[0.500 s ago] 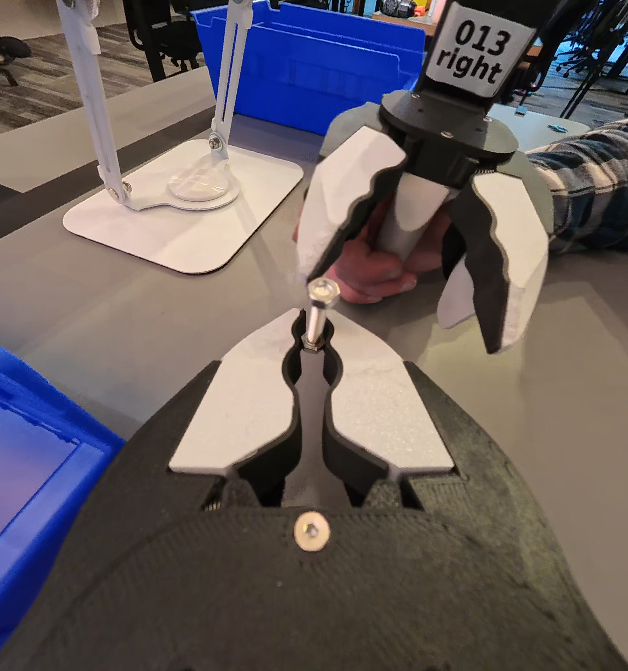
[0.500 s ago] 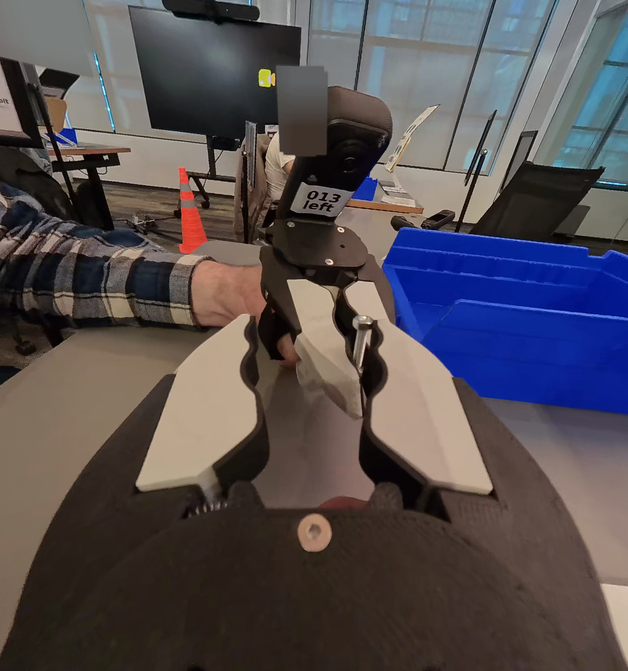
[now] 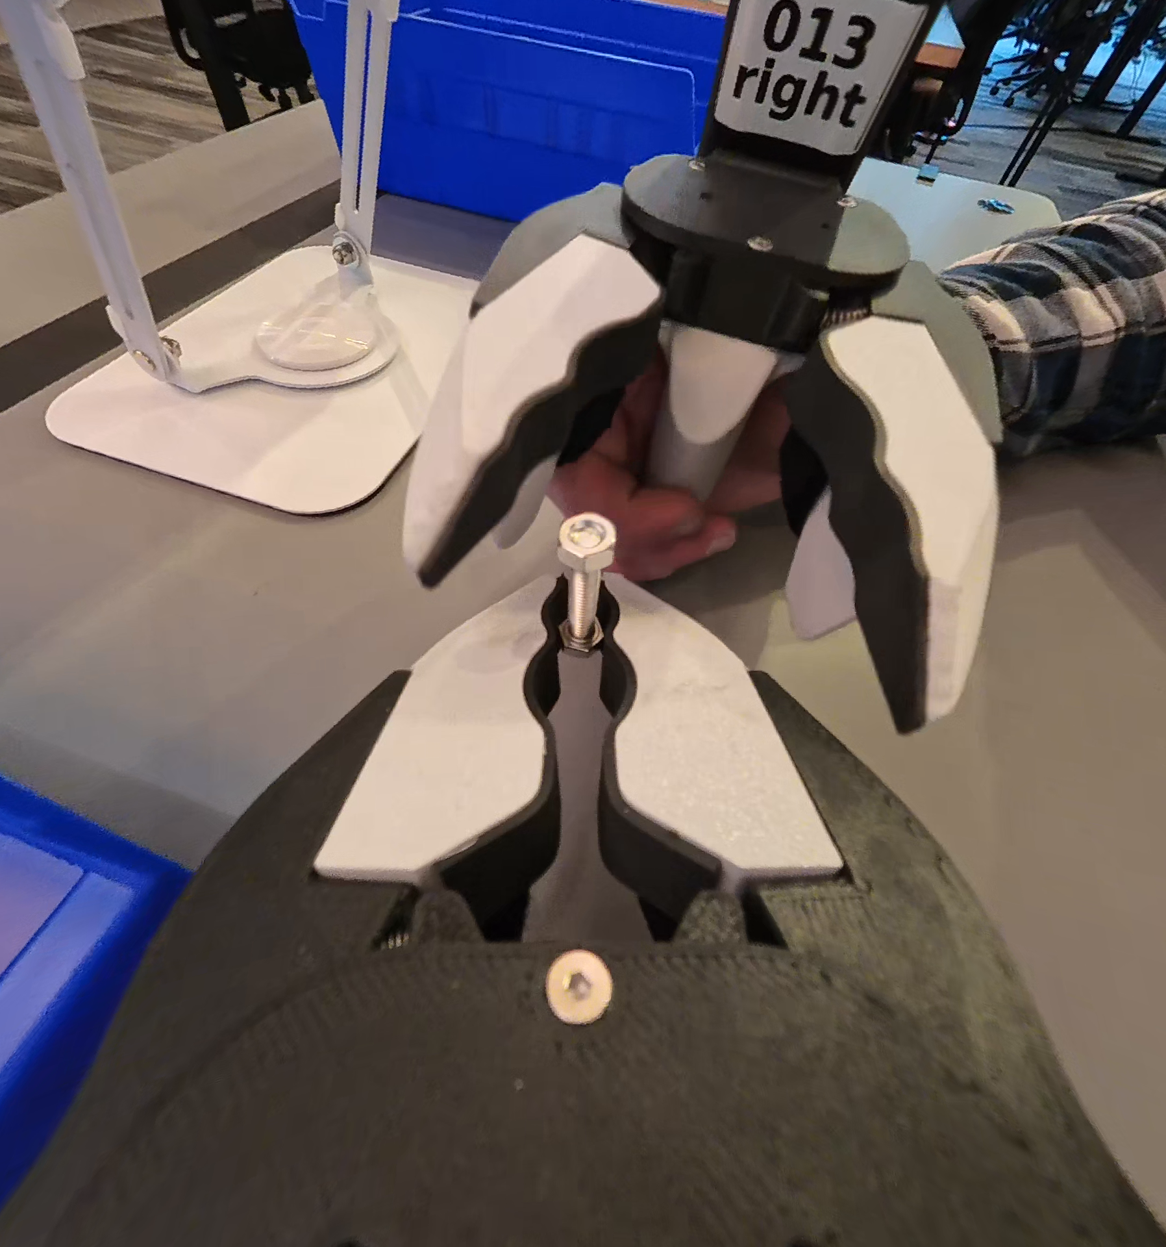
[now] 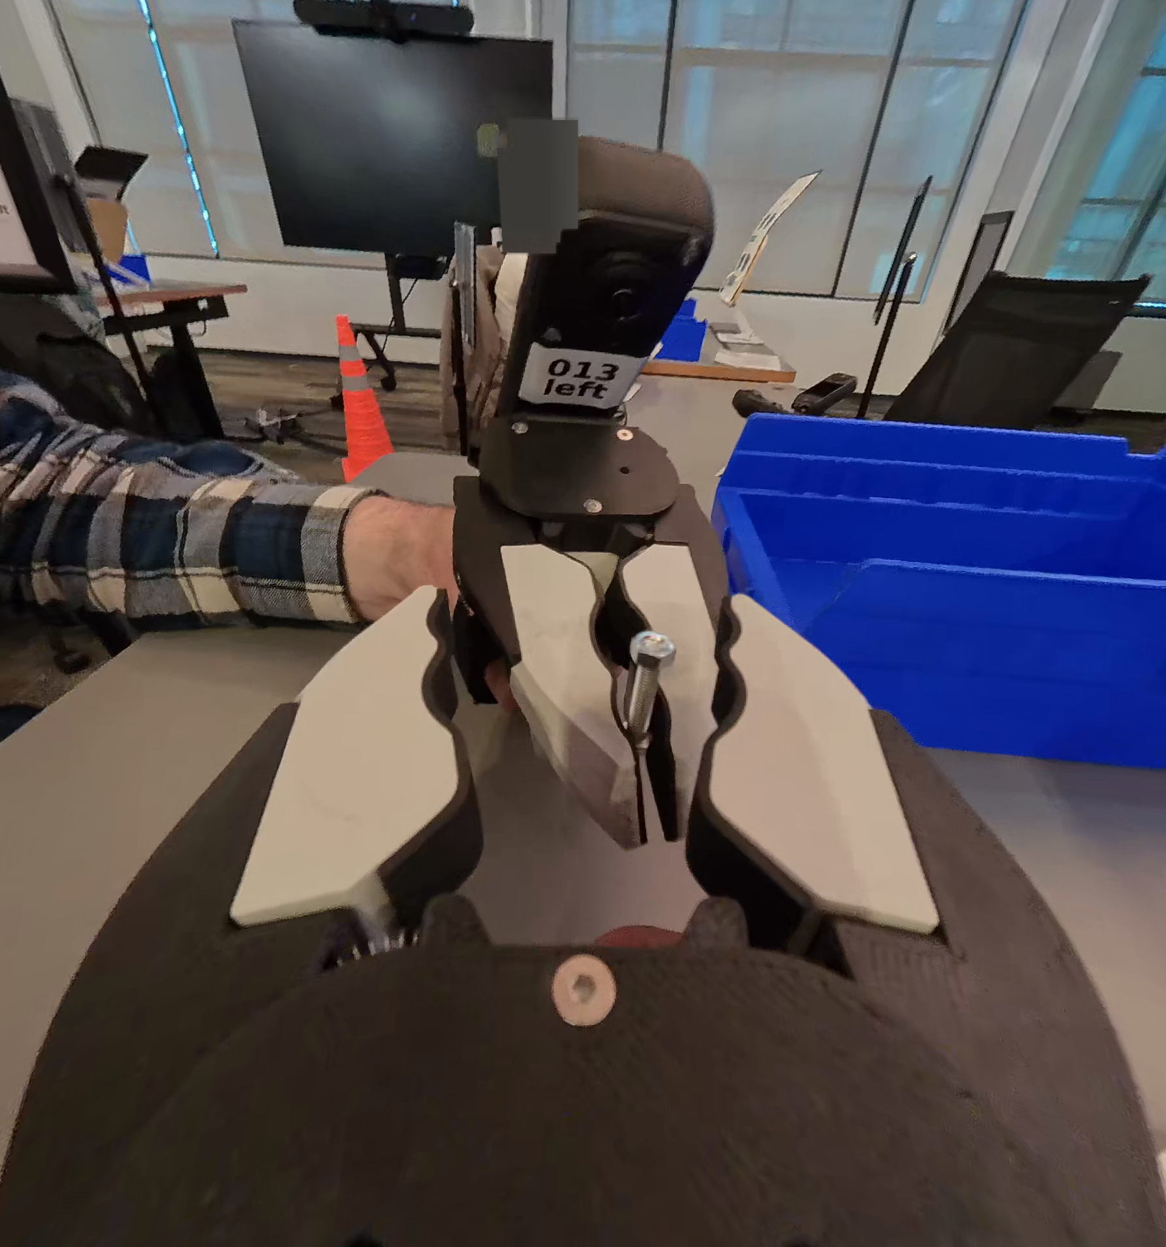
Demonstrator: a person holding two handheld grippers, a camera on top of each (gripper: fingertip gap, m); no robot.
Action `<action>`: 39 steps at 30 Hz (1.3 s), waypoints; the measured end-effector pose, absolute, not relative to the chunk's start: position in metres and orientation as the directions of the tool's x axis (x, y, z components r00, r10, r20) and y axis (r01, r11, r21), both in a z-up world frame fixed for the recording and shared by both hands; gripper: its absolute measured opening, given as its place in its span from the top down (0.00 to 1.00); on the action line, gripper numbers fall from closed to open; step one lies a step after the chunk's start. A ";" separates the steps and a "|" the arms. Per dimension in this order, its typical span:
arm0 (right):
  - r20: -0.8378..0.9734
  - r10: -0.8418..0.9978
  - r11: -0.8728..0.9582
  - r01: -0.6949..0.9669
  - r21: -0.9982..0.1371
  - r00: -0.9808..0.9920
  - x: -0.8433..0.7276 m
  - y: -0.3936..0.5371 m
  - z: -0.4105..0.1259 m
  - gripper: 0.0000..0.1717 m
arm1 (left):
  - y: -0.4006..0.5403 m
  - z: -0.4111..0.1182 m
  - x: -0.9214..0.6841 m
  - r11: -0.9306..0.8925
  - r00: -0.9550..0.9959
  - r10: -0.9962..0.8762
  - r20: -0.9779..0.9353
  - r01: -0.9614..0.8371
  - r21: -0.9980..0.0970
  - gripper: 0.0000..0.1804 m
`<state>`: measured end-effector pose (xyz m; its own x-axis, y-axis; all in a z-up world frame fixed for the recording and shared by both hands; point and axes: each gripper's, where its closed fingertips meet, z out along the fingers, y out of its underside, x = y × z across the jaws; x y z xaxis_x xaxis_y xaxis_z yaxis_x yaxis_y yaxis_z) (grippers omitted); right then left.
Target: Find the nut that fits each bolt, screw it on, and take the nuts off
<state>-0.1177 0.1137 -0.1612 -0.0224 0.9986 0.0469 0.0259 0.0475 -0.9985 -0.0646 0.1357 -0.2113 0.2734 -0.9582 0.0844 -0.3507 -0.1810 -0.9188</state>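
- The right gripper point(image 3: 675, 648) is opened wider than half a second ago, and its jaws hold nothing.
- The left gripper point(image 3: 580, 624) has its jaws closed on the silver bolt point(image 3: 584, 580) at the nut point(image 3: 581, 635).
- The bolt stands up, head on top, above the gray counter point(image 3: 196, 641).
- A blue bin point(image 4: 971, 594) sits nearby.

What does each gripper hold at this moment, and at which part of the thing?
The left gripper is shut on the nut at the lower end of the upright silver bolt; the head stands free. The right gripper is wide open and holds nothing.
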 end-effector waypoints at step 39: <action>0.085 0.993 0.086 0.000 -0.996 -0.081 -0.096 0.106 -0.159 0.89 | 0.143 -0.208 -0.071 -0.220 0.300 -0.946 0.125 -0.308 -0.925 0.96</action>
<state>-0.0955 0.1059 -0.1588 -0.0815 0.9930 0.0853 -0.0001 0.0856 -0.9963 -0.0705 0.1430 -0.2077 0.3003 -0.9456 0.1252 -0.3084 -0.2204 -0.9254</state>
